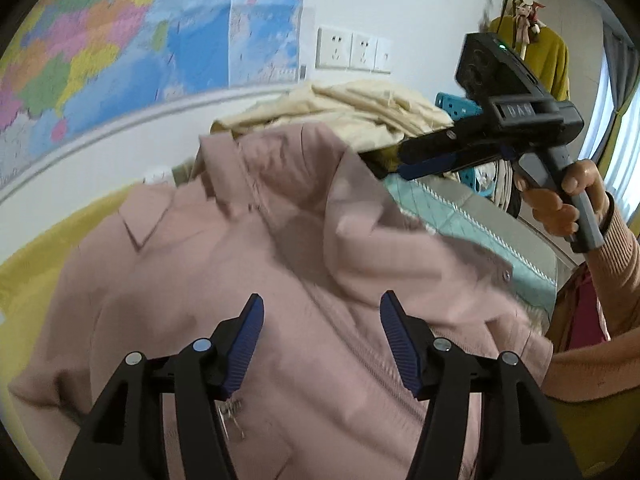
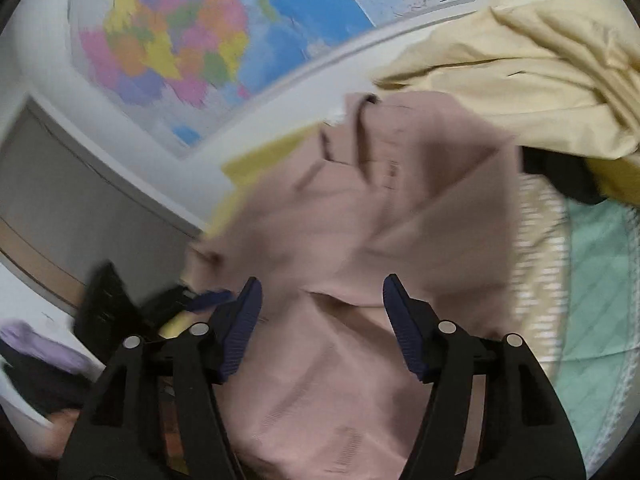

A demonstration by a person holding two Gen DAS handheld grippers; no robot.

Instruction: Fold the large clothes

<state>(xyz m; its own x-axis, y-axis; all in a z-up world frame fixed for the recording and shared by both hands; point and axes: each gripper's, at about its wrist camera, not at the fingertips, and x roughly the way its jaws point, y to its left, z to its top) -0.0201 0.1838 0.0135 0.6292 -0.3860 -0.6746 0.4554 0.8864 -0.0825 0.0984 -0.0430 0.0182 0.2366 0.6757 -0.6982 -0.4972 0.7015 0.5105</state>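
Observation:
A large pink zip-up jacket (image 1: 248, 264) lies spread on the bed, collar toward the wall and zipper running down its middle. In the left wrist view my left gripper (image 1: 322, 304) hovers open above the jacket's zipper, with no cloth between its blue pads. A hand holds my right gripper (image 1: 384, 164) at the upper right, its fingertips by the jacket's far shoulder. In the right wrist view the right gripper (image 2: 320, 284) stands open above the blurred jacket (image 2: 360, 220), nothing pinched. The left gripper's blurred tip (image 2: 208, 298) shows at the jacket's left edge.
A cream garment pile (image 1: 360, 108) lies behind the jacket by the wall. A teal quilted cover (image 1: 460, 220) and a yellow sheet (image 1: 32, 272) cover the bed. A map (image 1: 100, 40) and sockets (image 1: 352, 50) are on the wall. A coat rack (image 1: 548, 52) stands far right.

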